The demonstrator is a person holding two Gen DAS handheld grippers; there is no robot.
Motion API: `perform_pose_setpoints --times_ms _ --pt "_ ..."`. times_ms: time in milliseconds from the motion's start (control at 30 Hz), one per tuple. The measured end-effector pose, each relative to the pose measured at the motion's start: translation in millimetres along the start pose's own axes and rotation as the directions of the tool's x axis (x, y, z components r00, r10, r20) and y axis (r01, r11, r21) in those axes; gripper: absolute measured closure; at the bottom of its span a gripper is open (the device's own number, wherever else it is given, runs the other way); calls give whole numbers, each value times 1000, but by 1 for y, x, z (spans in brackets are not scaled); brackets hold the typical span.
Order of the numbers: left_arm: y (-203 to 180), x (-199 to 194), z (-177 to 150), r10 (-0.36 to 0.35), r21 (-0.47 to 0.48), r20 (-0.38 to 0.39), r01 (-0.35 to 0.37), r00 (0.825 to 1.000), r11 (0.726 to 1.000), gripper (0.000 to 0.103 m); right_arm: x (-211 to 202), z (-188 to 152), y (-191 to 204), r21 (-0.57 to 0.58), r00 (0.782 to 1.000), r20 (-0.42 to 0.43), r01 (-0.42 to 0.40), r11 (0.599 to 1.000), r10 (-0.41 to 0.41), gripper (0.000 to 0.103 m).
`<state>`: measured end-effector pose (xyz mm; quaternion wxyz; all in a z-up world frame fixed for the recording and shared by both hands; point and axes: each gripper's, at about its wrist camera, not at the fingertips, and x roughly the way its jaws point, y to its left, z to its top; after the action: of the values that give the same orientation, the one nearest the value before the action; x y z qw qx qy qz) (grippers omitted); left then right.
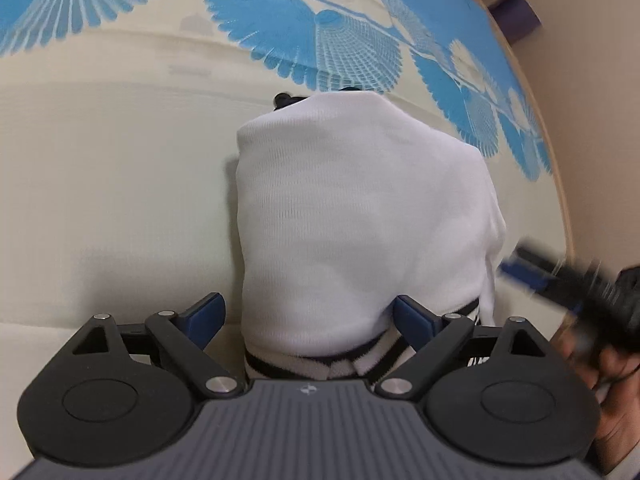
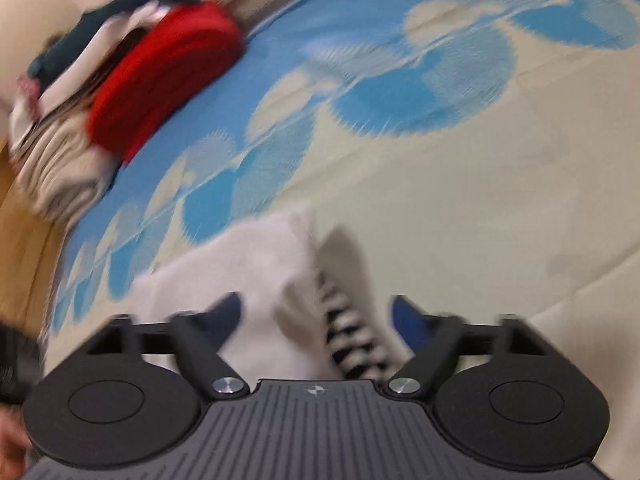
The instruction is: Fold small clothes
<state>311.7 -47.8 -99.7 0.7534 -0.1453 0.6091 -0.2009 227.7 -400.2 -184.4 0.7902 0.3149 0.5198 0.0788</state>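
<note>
A small white knit garment [image 1: 360, 216] with a black-striped hem [image 1: 304, 364] lies folded on the cream and blue patterned bedsheet [image 1: 100, 184]. My left gripper [image 1: 310, 316] is open, its blue fingers on either side of the near hem. My right gripper [image 2: 318, 316] is open over the same garment [image 2: 264, 256], whose striped edge [image 2: 348, 340] lies between its fingers; that view is motion-blurred. The right gripper also shows blurred in the left wrist view [image 1: 568, 276], at the garment's right edge.
A pile of clothes with a red item [image 2: 160, 76] on top sits at the bed's far left corner in the right wrist view. A wooden bed edge [image 1: 560, 184] runs along the right of the left wrist view, with a purple object [image 1: 516, 16] beyond it.
</note>
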Motion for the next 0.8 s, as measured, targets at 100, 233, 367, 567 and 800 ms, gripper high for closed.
perform_pose_setpoints --times_ms 100,233,367,567,800 --pt "1 10 1 -7 -24 3 7 1000 1000 5 26 -12 4 -84 987 -118 104 991 -114 16" --pt "-3 19 0 -34 -32 21 34 999 999 17 38 -10 5 -70 982 -141 118 991 -127 17" --pt "-12 11 1 -34 4 54 34 998 999 53 40 -10 14 -39 990 -121 73 997 -77 69" --pt "-16 -35 7 -35 65 188 24 981 998 67 29 -4 38 -14 999 -10 42 999 -42 82" --pt "1 -105 20 19 80 415 -57 910 995 54 25 -3 99 -53 987 133 -82 995 89 84"
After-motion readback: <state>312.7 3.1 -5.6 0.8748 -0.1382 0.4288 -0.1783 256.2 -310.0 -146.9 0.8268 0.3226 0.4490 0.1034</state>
